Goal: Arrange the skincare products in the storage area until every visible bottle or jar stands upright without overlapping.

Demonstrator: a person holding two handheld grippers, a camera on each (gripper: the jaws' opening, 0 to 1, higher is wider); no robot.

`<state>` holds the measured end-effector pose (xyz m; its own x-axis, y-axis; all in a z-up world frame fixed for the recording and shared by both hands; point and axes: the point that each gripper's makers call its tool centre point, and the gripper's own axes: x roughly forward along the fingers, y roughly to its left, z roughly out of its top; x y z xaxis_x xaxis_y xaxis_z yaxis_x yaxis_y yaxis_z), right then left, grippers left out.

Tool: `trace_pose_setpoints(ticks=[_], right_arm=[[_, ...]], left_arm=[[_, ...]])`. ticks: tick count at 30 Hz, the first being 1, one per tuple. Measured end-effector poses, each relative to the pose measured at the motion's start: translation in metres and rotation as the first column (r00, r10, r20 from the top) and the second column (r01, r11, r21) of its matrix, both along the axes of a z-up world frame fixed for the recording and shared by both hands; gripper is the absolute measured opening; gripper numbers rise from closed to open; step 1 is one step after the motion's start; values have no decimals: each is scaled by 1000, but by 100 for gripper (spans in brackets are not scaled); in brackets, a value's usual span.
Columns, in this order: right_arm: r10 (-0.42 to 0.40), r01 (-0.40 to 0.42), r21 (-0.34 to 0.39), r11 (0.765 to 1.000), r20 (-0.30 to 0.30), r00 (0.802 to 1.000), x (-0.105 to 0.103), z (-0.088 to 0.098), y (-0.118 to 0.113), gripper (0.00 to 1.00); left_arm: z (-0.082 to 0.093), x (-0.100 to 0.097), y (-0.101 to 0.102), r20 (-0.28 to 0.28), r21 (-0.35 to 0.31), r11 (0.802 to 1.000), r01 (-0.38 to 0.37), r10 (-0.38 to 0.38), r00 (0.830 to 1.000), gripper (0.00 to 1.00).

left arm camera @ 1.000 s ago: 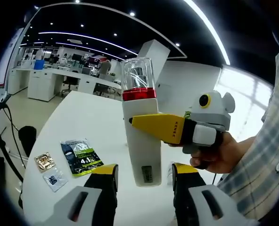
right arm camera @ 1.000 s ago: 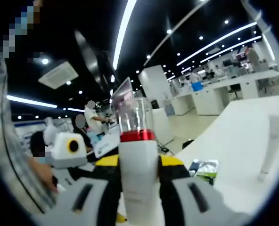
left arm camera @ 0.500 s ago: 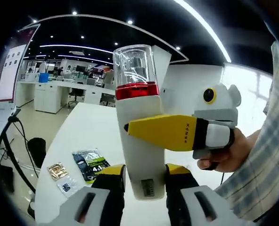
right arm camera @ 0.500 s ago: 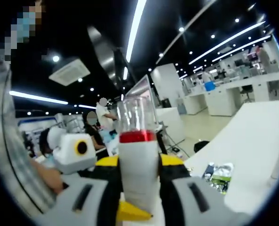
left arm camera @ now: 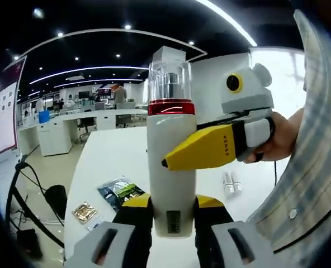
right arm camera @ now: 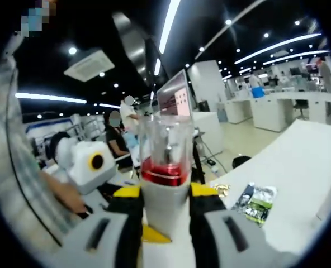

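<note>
You hold white bottle [left arm camera: 171, 167], frame centre, left gripper [left arm camera: 166, 215] pinching base, right gripper [right arm camera: 164, 209] pinching body. Release one before lowering upright onto table [left arm camera: 115, 162].

Tall white bottle [left arm camera: 170, 167], red band, clear cap, upright in mid-air above the white table [left arm camera: 109, 162].

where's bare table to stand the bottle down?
The white bottle with red collar and clear cap is held off the white table by both the left gripper and right gripper. Bare room: the broad stretch beyond the dark-green sachet toward the far edge. Crowded: near-left by the sachet and gold foil packet; two small white tubes lie right.
</note>
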<state>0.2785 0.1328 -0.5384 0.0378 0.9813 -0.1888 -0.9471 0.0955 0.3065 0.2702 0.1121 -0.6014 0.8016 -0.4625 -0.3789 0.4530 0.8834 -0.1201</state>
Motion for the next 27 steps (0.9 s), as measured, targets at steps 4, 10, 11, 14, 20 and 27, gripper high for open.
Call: trace_pose_setpoints(ticks=[4, 10, 11, 14, 20, 27], right_arm=[[19, -19, -14, 1000, -4, 1000, 1, -3, -5, 29], [42, -42, 12, 999, 7, 999, 2, 2, -10, 29], [44, -44, 13, 999, 4, 999, 3, 2, -10, 29], [52, -52, 15, 999, 0, 999, 4, 1, -13, 29], [60, -61, 36, 997, 25, 998, 5, 7, -18, 30], [63, -65, 40, 997, 51, 997, 4, 9, -23, 30]], left_arm=[[-3, 1, -4, -3, -12, 1000, 28, -28, 1000, 26], [1, 5, -8, 14, -23, 997, 71, -70, 997, 26], [1, 6, -8, 13, -23, 997, 77, -76, 997, 26], [1, 6, -10, 10, -26, 994, 111, -110, 994, 26], [7, 8, -16, 24, -56, 983, 173, -172, 985, 26], [9, 7, -27, 24, -79, 964, 254, -252, 967, 26]])
